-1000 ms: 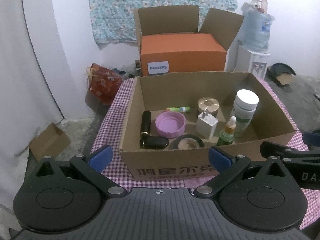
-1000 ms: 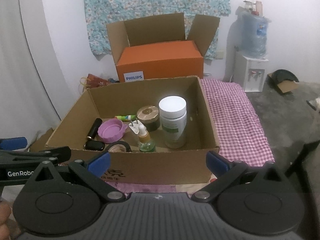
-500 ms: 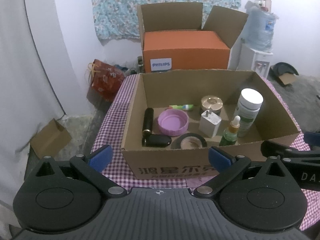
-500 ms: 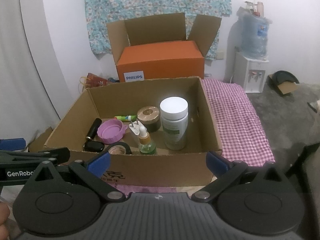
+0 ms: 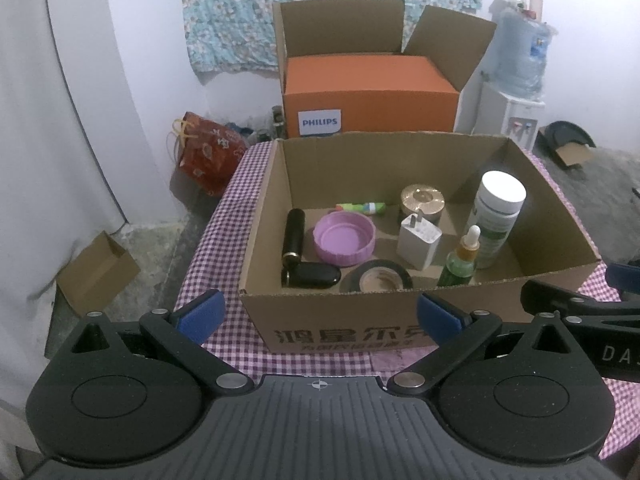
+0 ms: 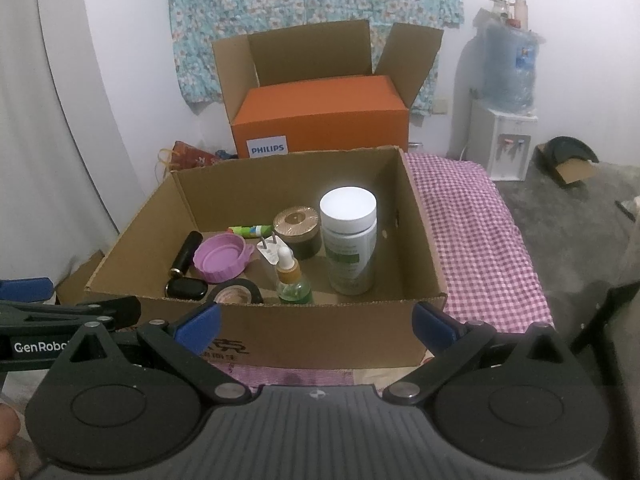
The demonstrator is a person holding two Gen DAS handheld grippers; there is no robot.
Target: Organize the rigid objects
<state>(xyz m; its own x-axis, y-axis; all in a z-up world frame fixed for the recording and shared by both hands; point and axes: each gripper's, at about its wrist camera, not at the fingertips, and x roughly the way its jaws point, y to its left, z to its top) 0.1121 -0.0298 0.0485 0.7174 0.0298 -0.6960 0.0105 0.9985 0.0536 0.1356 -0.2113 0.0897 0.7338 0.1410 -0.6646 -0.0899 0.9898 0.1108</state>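
left wrist view: on the checked cloth the cardboard box holds every item; since a second ago the left gripper rose slightly, wide open, empty. right wrist view: the right gripper is almost unmoved, also open, empty. the task looks complete.

We see an open cardboard box holding the small things. At its centre a purple lid lies hollow side up. At nine o'clock of it lies a black tube, at six a roll of black tape. At three o'clock stands a white charger, then a green dropper bottle and a tall white-capped bottle, both upright.
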